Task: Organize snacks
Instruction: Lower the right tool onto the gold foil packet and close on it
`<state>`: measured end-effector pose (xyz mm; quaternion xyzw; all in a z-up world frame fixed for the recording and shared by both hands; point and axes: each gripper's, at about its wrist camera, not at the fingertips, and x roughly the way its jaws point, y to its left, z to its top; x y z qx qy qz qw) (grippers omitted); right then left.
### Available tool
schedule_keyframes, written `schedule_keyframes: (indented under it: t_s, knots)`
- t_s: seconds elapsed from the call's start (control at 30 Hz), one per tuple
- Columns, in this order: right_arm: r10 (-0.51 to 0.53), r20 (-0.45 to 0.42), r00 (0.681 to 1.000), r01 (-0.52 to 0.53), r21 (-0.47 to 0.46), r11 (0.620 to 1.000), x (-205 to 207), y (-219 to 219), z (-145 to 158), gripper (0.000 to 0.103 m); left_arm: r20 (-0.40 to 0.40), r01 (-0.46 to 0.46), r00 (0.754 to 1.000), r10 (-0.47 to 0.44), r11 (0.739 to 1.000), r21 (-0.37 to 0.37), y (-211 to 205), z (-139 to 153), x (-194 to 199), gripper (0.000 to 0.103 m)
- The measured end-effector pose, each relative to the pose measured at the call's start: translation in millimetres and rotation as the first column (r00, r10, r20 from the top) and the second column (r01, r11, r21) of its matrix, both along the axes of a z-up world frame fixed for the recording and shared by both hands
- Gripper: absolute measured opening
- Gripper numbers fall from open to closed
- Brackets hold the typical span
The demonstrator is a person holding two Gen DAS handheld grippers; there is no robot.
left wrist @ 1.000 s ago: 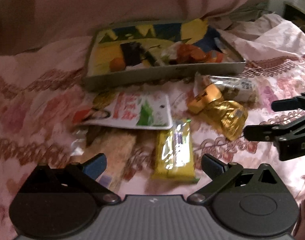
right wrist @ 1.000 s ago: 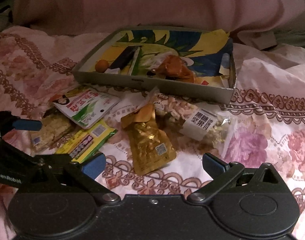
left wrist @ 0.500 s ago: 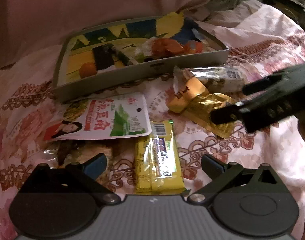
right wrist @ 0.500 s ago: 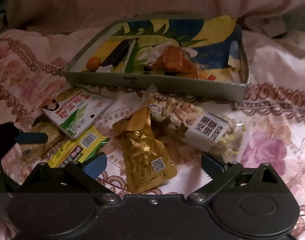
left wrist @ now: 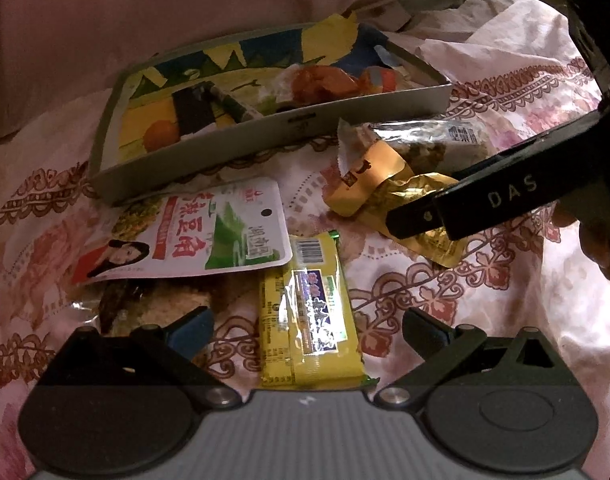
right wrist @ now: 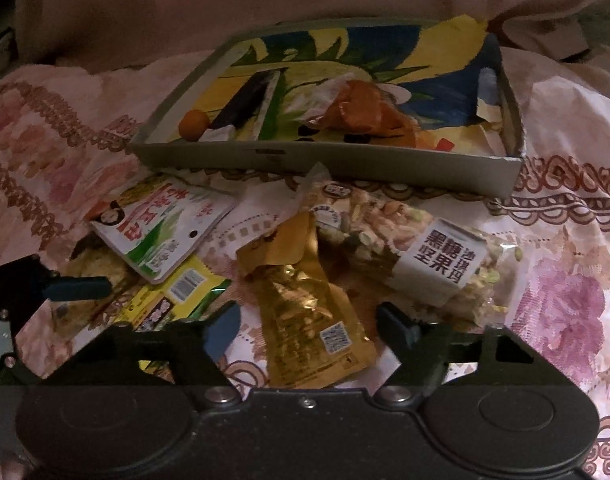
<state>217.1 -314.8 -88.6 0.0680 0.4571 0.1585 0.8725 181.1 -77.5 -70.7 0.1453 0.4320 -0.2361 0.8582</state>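
Right wrist view shows the right tool [right wrist: 309,326] with its fingers spread wide and empty, straddling the gold foil pouch [right wrist: 309,320] that lies flat on the floral bedspread [right wrist: 565,308], just in front of the shallow cardboard tray [right wrist: 325,160]. The pouch runs lengthwise roughly toward the tray, its crumpled, folded top end nearest the tray and its sealed bottom edge nearest the tool; beside it, touching and partly overlapping its upper right, lies the clear nut mix bag [right wrist: 421,252], angled across to the right. I judge the foil pouch light, crinkly and somewhat slippery, soft enough to buckle, so pinching across its narrow width at the flat sealed end looks safer than squeezing the bulging middle. In the left wrist view the left tool [left wrist: 309,330] is likewise wide apart and holds nothing, poised either side of the yellow bar packet [left wrist: 311,316], whose long axis points away from the camera toward the tray, barcode end farthest. That packet looks stiffer and flat, and a grip across its short sides should hold. The white and green sachet [left wrist: 201,236] lies left of it, overlapping a crumbly cake packet [left wrist: 161,304].
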Motion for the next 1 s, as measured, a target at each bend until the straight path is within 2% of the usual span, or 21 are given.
schedule_keyframes:
  t_s: [0.2, 0.43, 0.6, 0.77, 0.83, 0.9, 1.0]
  knots:
    - [-0.011, -0.001, 1.000, 0.011, -0.023, 1.000, -2.1, 0.4, 4.7, 0.046, -0.003, -0.004, 1.000, 0.004, 1.000, -0.017, 1.7, 2.1, -0.7, 0.100]
    - [-0.005, 0.034, 0.999, 0.006, -0.013, 1.000, -5.8, -1.0, 17.1, 0.029, 0.011, -0.017, 1.000, 0.017, 1.000, -0.015, 2.1, 3.7, -1.4, 0.099]
    - [0.025, 0.090, 0.996, -0.022, -0.034, 0.999, -14.0, 4.6, 32.1, 0.028, 0.011, -0.032, 0.999, 0.033, 0.999, -0.020, 4.2, 5.7, -0.3, 0.099]
    - [0.030, 0.095, 0.995, -0.027, -0.032, 0.999, -15.4, 5.1, 35.1, 0.029, 0.010, -0.039, 0.999, 0.039, 0.999, -0.013, 4.9, 4.9, 0.8, 0.099]
    - [0.005, 0.093, 0.996, 0.000, -0.049, 0.999, -13.6, 2.8, 32.9, 0.038, 0.011, -0.036, 0.999, 0.036, 0.999, -0.009, 4.8, 4.5, 0.7, 0.099]
    - [-0.030, 0.061, 0.998, 0.032, -0.026, 0.999, -9.1, -4.6, 27.0, 0.047, 0.012, -0.032, 0.999, 0.032, 0.999, -0.005, 4.8, 4.1, 0.2, 0.099]
    - [-0.060, -0.011, 0.998, 0.060, 0.032, 0.998, -2.0, -13.4, 14.8, 0.050, 0.010, -0.027, 1.000, 0.027, 1.000, -0.002, 4.3, 3.3, 0.5, 0.099]
